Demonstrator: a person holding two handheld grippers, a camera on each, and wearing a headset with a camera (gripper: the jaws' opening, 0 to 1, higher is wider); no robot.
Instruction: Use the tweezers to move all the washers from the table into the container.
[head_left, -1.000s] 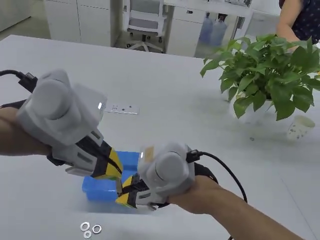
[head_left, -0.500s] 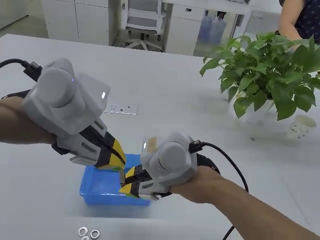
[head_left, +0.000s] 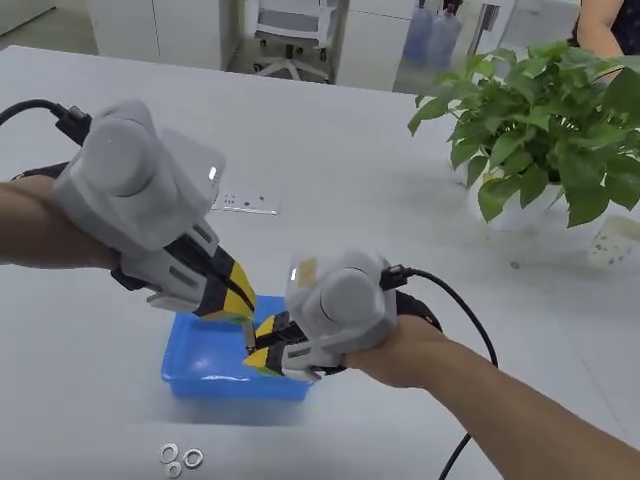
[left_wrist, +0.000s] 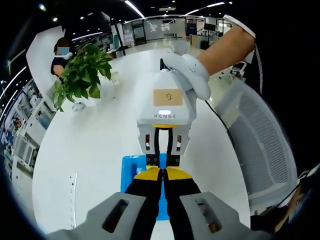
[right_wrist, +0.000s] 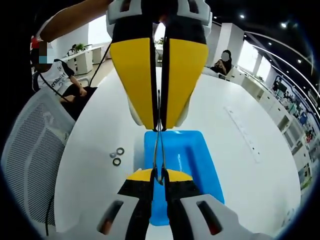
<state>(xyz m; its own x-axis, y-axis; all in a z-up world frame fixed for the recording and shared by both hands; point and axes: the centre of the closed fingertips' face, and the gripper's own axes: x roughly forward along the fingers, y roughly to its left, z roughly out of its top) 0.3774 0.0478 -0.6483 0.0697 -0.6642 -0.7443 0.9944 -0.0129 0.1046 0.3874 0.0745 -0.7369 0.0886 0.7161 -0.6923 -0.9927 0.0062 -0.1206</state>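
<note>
While tweezers (right_wrist: 159, 142) over container (right_wrist: 196, 156), washers (right_wrist: 118, 156) beside.

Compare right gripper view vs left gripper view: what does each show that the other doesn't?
Right gripper view adds the washers lying on the table beside the container, outside it, and the thin tweezers running between the two grippers' tips. Left gripper view adds the potted plant standing on the table. Shared: the blue container, the white table, and the left gripper and right gripper meeting tip to tip over the container.
</note>
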